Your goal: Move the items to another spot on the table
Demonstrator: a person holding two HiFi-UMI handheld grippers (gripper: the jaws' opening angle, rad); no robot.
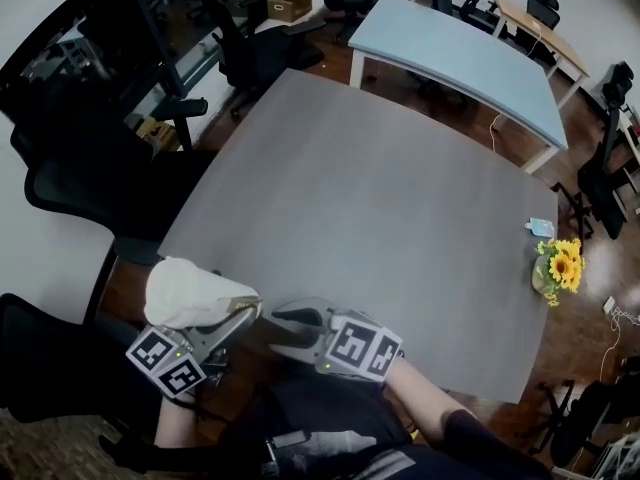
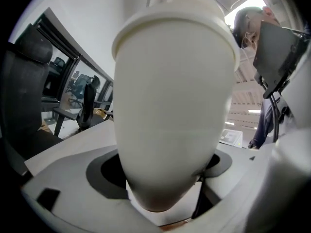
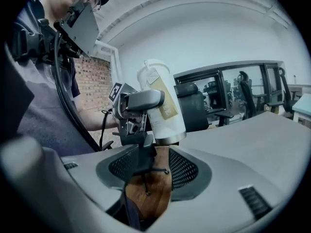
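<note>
Soft, even indoor light falls on the grey counter in the head view, leaving hardly a shadow. The room around it sinks into gloom and the frame's corners curve to black. Yellow sunflowers are the one vivid note. In the left gripper view a white cup fills the frame, too close to be sharp, while a ceiling light burns out at upper right. The right gripper view is crisper, its pale wall evenly lit, straight lines bowed, edges dark.

Left claw tight on a white cup (jaws wide), right claw alongside, half-open, empty
</note>
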